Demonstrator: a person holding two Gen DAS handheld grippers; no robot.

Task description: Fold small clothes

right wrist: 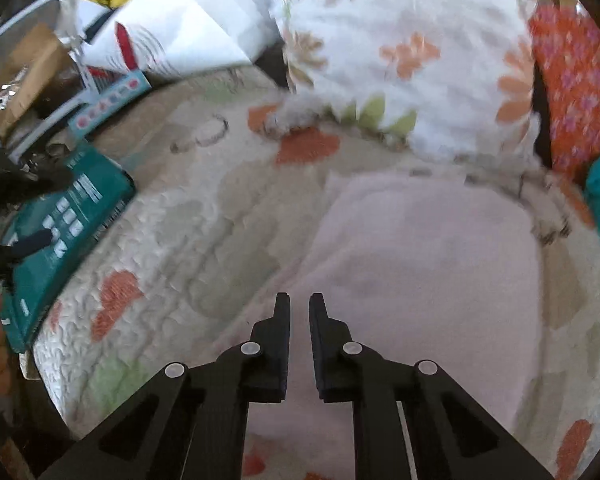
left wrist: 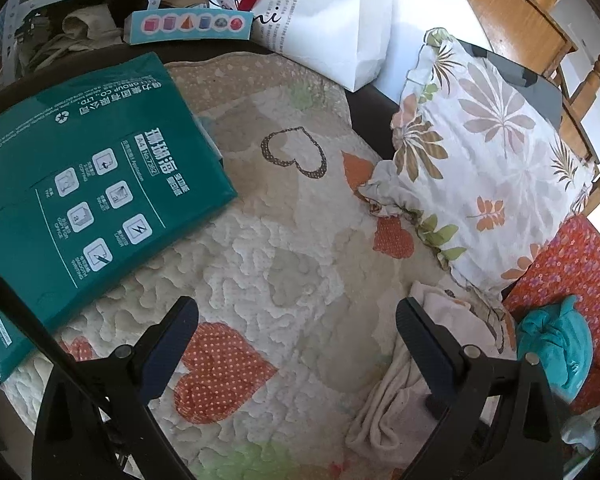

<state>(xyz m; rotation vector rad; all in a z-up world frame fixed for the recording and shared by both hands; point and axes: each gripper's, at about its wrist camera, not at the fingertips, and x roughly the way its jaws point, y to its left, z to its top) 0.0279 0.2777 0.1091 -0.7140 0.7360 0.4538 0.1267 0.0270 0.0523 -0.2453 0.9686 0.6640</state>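
Right gripper [right wrist: 299, 306] narrow, empty; left gripper [left wrist: 296, 320] wide, empty.
Pale pink garment [right wrist: 420, 264] unfolded near quilt [left wrist: 260, 240] right edge; folding apparently not begun.

**Quilted heart-pattern cover: surface and contents**

Quilted cover [left wrist: 284, 240], cream with orange, beige and green heart patches. Directly on it: teal paper ream [left wrist: 84, 196] at the left side; leaf-print pillow [left wrist: 484, 184] at the right rear; pale pink garment [right wrist: 420, 264] lying at the near right, rumpled in the left wrist view; white printed bag [left wrist: 332, 12] standing at the rear edge. Red floral cushion [left wrist: 572, 280] beside the pillow, teal cloth [left wrist: 560, 340] on it.
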